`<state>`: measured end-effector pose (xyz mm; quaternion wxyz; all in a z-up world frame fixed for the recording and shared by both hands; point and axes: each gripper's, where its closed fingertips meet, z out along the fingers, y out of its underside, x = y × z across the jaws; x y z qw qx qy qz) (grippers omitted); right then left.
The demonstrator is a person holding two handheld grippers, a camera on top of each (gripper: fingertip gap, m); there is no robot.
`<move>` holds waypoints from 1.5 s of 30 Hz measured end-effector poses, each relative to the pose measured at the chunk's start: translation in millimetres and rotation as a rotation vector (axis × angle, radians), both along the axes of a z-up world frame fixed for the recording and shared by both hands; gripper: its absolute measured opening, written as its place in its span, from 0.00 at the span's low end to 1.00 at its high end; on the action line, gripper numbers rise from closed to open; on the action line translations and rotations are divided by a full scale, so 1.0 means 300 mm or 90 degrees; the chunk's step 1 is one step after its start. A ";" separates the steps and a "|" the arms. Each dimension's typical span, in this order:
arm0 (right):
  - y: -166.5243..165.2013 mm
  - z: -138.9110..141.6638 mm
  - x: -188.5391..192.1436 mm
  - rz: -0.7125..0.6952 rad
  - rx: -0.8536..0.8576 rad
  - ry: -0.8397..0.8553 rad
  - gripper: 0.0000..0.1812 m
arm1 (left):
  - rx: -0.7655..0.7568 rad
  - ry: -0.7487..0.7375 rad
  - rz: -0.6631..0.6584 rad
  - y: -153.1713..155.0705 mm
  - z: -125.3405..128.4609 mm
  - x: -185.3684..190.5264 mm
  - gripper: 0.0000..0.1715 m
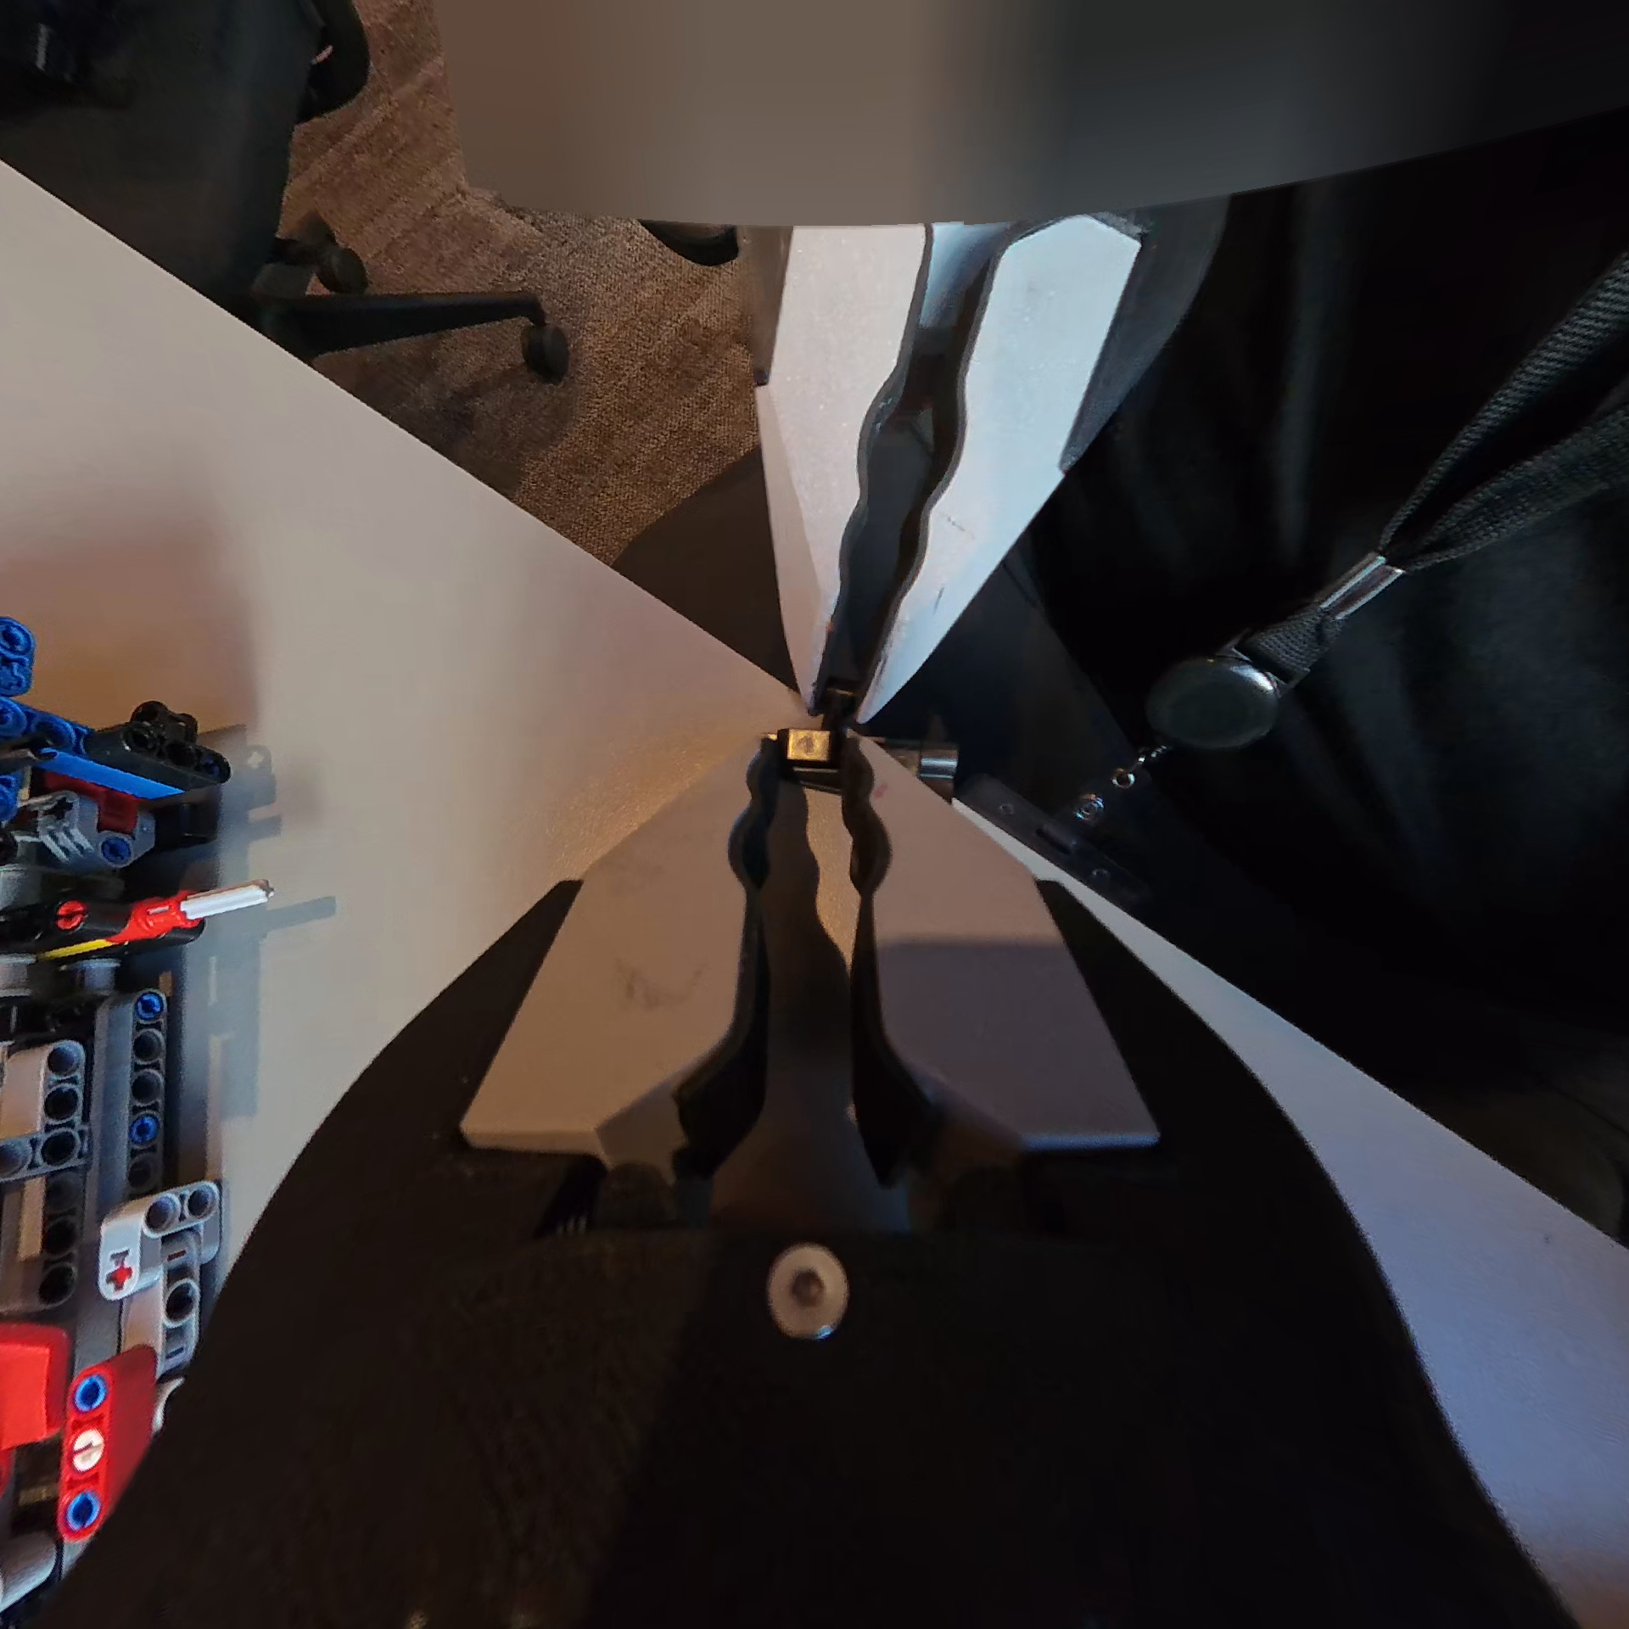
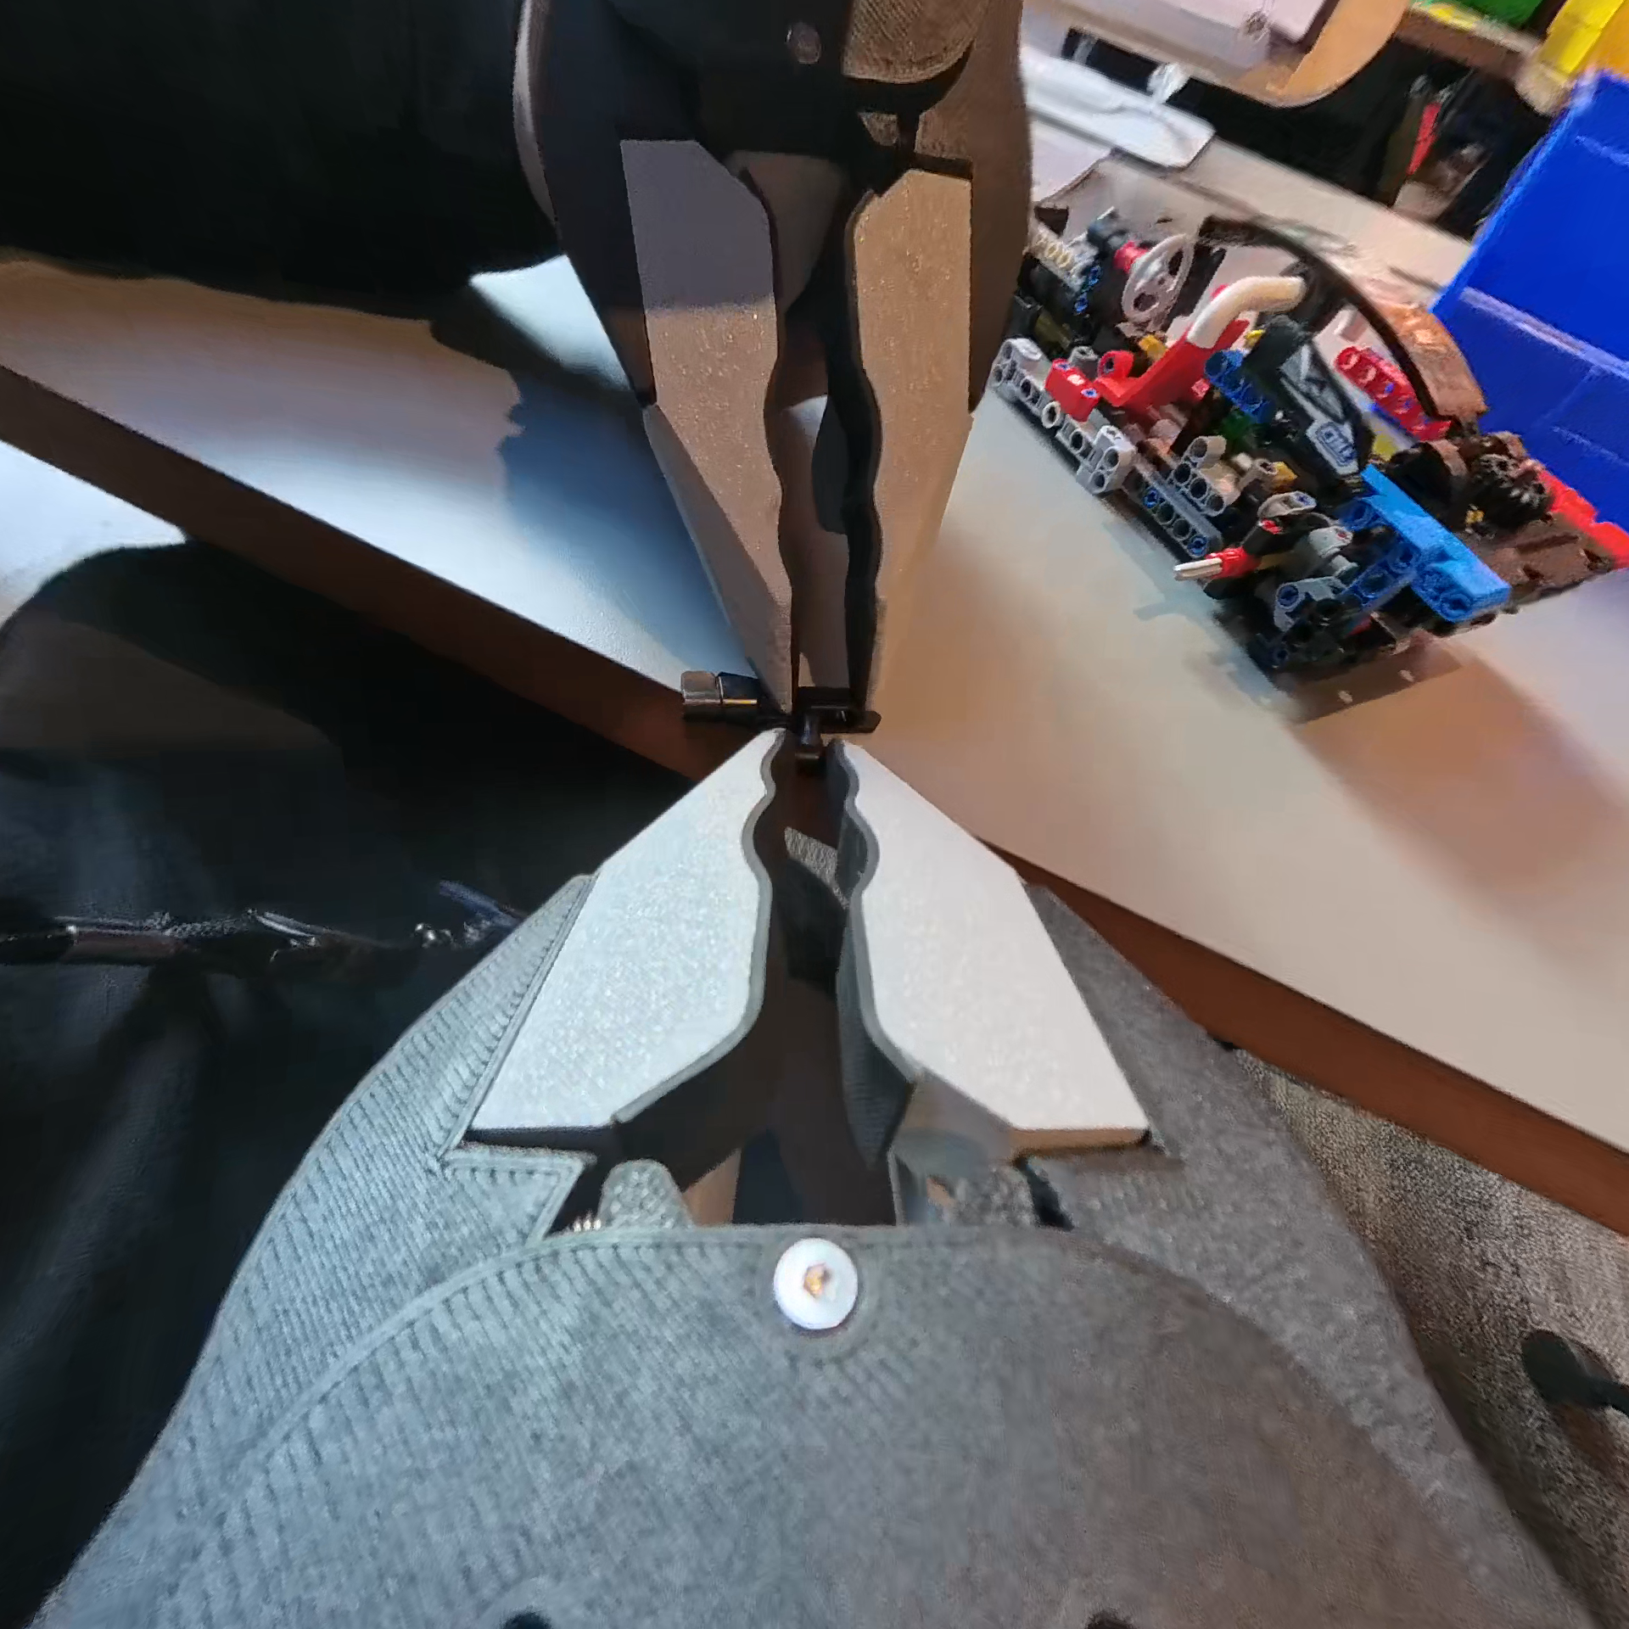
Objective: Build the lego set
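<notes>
My left gripper (image 1: 809, 765) is shut on a small black lego piece (image 1: 809, 747) with a grey face. My right gripper (image 2: 807, 754) is shut on a small black pin (image 2: 807, 739). The two grippers meet tip to tip just off the white table's edge (image 2: 1146, 881), and the pin touches the black piece (image 2: 829, 705). In the left wrist view the right gripper (image 1: 833, 701) comes down from above. In the right wrist view the left gripper (image 2: 824, 692) comes down from above. The partly built lego vehicle (image 2: 1322, 458) stands on the table, apart from both grippers; it also shows in the left wrist view (image 1: 88, 1058).
A blue bin (image 2: 1569, 308) stands behind the vehicle at the far right. A person in dark clothing with a lanyard and badge reel (image 1: 1212, 701) is close behind the grippers. An office chair base (image 1: 397, 308) stands on the carpet beyond the table. Only a small space, under 4 cm, lies between the two pairs of fingers.
</notes>
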<state>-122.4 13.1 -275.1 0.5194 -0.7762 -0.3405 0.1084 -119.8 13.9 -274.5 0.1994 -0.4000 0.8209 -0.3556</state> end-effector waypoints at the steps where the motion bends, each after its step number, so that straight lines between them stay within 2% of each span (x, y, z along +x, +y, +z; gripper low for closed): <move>1: 0.000 -0.001 0.001 0.008 -0.023 -0.020 0.02 | 0.000 0.001 0.001 0.001 0.000 0.000 0.07; 5: 0.000 -0.003 0.003 0.026 -0.105 -0.056 0.02 | 0.002 -0.001 0.002 0.002 0.000 0.000 0.07; 8: 0.000 0.002 -0.002 0.043 -0.208 0.009 0.03 | 0.005 -0.003 0.002 0.001 0.000 0.001 0.07; 10: 0.003 -0.002 -0.007 0.057 -0.237 0.028 0.03 | 0.006 -0.003 0.003 0.002 0.000 0.001 0.07; 18: 0.021 -0.029 -0.021 0.033 -0.125 0.069 0.03 | 0.000 0.002 0.009 0.006 0.000 0.002 0.07; 24: 0.013 -0.053 -0.025 0.033 -0.101 0.067 0.03 | -0.004 -0.001 0.010 0.003 -0.001 0.008 0.07; 27: 0.007 -0.033 -0.013 0.040 -0.058 0.066 0.01 | -0.006 0.001 0.010 0.003 0.000 0.007 0.07; 30: 0.002 -0.054 -0.011 0.066 -0.095 0.055 0.00 | -0.011 0.005 0.011 0.004 0.000 0.008 0.07; 36: 0.007 -0.091 -0.018 0.081 -0.095 0.010 0.00 | -0.011 0.004 0.011 0.005 0.000 0.007 0.07; 43: 0.018 -0.075 -0.053 0.095 -0.077 0.036 0.00 | -0.006 0.002 0.011 0.004 -0.001 0.009 0.07; 45: 0.020 -0.074 -0.072 0.102 -0.067 0.010 0.00 | -0.007 0.002 0.013 0.005 -0.001 0.009 0.07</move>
